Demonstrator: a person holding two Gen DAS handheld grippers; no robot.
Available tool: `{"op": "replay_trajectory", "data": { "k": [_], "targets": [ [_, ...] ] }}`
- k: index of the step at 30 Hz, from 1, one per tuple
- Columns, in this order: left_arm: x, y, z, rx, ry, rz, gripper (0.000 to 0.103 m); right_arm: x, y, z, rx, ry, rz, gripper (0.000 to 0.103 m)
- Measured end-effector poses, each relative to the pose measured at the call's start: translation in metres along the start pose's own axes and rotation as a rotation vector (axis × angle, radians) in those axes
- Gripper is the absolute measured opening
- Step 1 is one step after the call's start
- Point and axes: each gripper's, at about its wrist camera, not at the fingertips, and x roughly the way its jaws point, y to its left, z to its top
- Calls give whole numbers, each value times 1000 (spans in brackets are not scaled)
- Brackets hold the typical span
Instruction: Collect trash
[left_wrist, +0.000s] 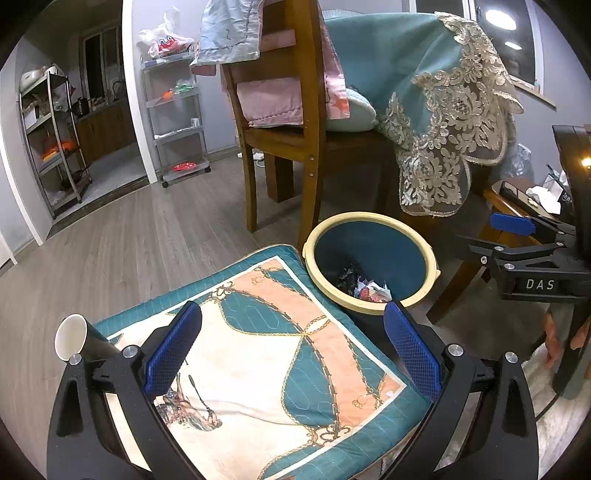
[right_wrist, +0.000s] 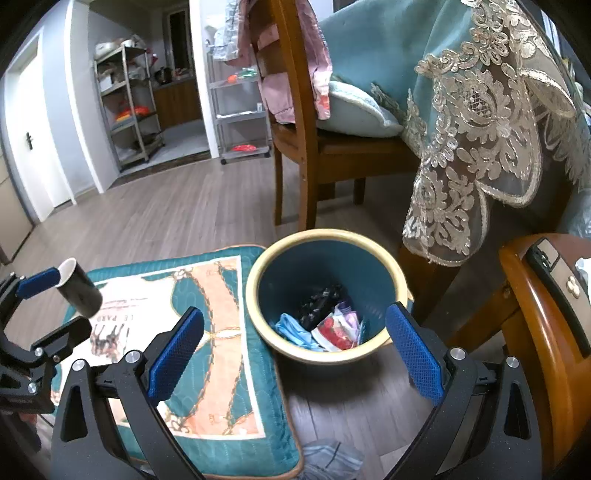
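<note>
Left black two-finger gripper with blue mesh pads (left_wrist: 291, 350): jaws spread wide, both pads (left_wrist: 173, 347) facing inward and roughly level with each other, fingers aimed forward and tilted down. In the right wrist view it sits at the far left edge, seen side-on, one blue-padded finger above the other bare black one, jaws also apart.

Right black two-finger gripper with matching blue pads (right_wrist: 295, 352): jaws equally wide, pads (right_wrist: 413, 350) symmetric, also pitched forward and down. The left wrist view shows it at the right edge, side-on, with a "DAS" label on the body. The person's right hand (left_wrist: 554, 343) is partly visible, wrapped around the handle below it.
</note>
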Motion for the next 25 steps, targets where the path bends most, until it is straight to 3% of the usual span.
{"op": "replay_trajectory", "data": {
  "k": [25],
  "targets": [
    [6, -1, -2, 3, 37, -19, 97, 2, -4, 0, 17, 12, 1, 98]
  ]
}}
